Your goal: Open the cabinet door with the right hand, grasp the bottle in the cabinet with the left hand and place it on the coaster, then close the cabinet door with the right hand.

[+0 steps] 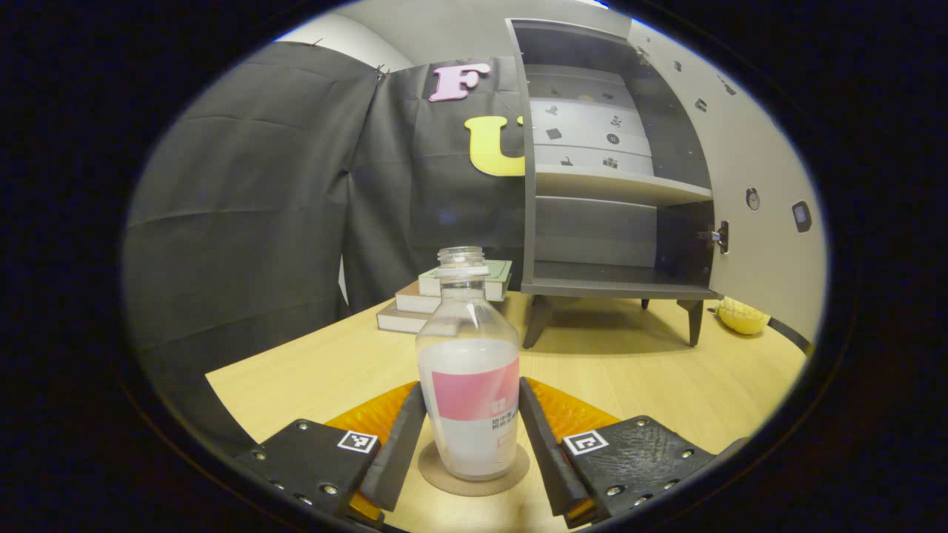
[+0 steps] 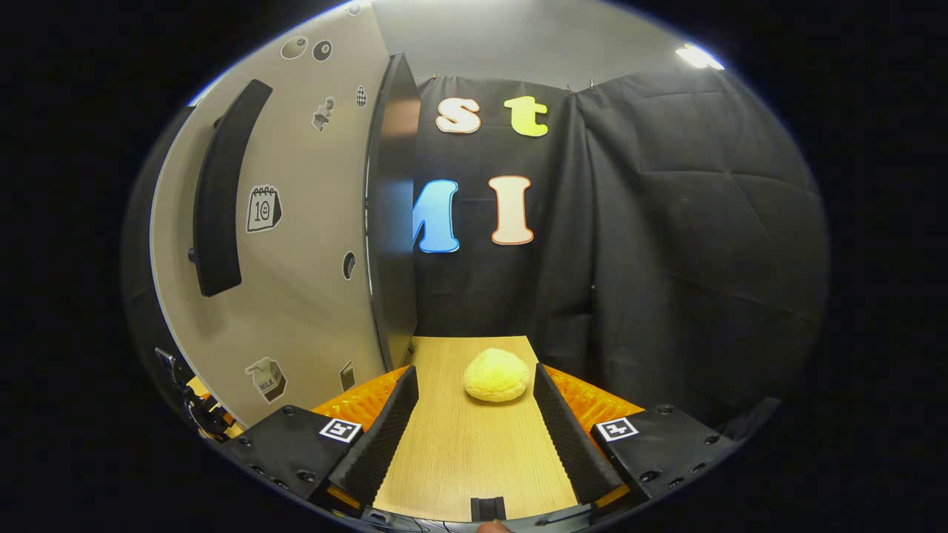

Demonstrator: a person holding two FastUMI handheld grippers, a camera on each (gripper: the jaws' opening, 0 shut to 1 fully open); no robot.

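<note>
A clear bottle (image 1: pixel 470 355) with a pink label and no cap stands upright on a round brown coaster (image 1: pixel 435 472) on the wooden table. My left gripper (image 1: pixel 472 385) is shut on it, one finger against each side at label height. Behind it stands the grey cabinet (image 1: pixel 615 185), its shelves bare and its door (image 1: pixel 748 148) swung wide to the right. In the right gripper view the door's pale outer face (image 2: pixel 296 244) with its long black handle (image 2: pixel 218 192) is close on the left. My right gripper (image 2: pixel 475 370) hangs open beside it, holding nothing.
A stack of books (image 1: pixel 437 296) lies left of the cabinet. A yellow bun-shaped object (image 2: pixel 496 374) sits on the table just ahead of the right gripper, also seen past the cabinet's right leg (image 1: pixel 740 317). Black cloth walls close in the table.
</note>
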